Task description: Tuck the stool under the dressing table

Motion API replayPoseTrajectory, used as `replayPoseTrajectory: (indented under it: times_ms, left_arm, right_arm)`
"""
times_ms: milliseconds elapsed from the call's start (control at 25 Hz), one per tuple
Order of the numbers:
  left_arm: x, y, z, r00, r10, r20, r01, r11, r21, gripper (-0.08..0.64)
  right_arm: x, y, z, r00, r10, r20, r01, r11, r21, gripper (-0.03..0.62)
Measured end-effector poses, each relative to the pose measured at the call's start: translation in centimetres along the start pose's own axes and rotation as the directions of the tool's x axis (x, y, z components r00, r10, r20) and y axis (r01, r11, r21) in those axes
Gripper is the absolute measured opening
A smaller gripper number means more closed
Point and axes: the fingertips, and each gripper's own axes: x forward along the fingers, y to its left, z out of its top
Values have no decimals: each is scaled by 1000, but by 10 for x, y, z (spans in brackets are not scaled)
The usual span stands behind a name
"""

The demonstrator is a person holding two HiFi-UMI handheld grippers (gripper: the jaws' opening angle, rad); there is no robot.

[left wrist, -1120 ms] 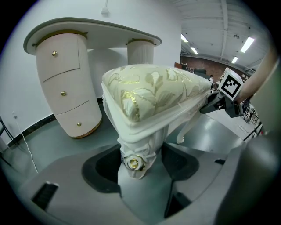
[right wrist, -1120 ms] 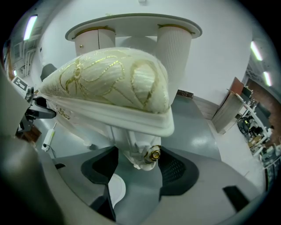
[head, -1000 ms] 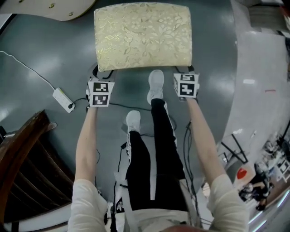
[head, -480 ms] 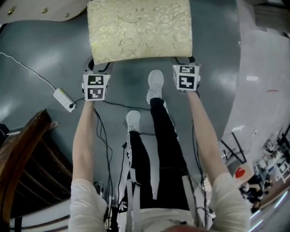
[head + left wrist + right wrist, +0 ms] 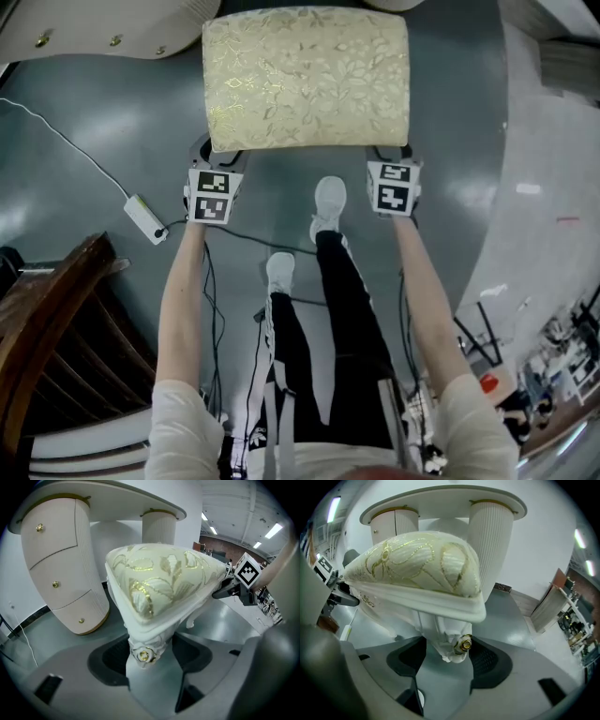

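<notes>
Dressing table [image 5: 94,33], cream with brass-knobbed drawers, stands at the far side of the grey floor [image 5: 112,141]. The stool [image 5: 305,80], gold-leaf cushion up, sits just before it, its far edge at the tabletop's rim. Left gripper [image 5: 149,657] and right gripper [image 5: 450,659], jaws spread wide, each clamp one near corner of the stool's white carved frame, pads pressed to the wood.

The stool [image 5: 305,75] stands on the floor [image 5: 112,122] just before the dressing table [image 5: 94,28]. The left gripper [image 5: 217,157] and right gripper [image 5: 392,157] sit at its near corners, each astride a stool leg [image 5: 143,653]. A power strip [image 5: 148,218] lies to the left, and a wooden chair [image 5: 56,309] nearer left.
</notes>
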Motion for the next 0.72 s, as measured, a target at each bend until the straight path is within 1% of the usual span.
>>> replayPoseTrajectory:
  times_ms: [240,360,480,600,720]
  left_arm:
    - [0,3,1,999,-2,-51,2,1000,-1,287]
    - [0,3,5,999,-9,-34,9,1000,2,287]
    - [1,2,3,999,-28,-16,28,1000,-1,287]
    - [4,7,4,1000,-28,-2,28,1000,0,287]
    - [7,7,3,1000,-29,3,29,1000,-1,287]
  right_arm:
    - [1,1,3,1000,13,4,-13,1000,0,287]
    - [2,-3,7,1000,5,17,-5,1000,-2,287]
    - [1,-1,3,1000,10,1,-10,1000,2,287]
    - [1,3,-1,1000,10,-15,-10,1000,11,287]
    - [2,1,2,1000,-9,-1,9,1000,14,287]
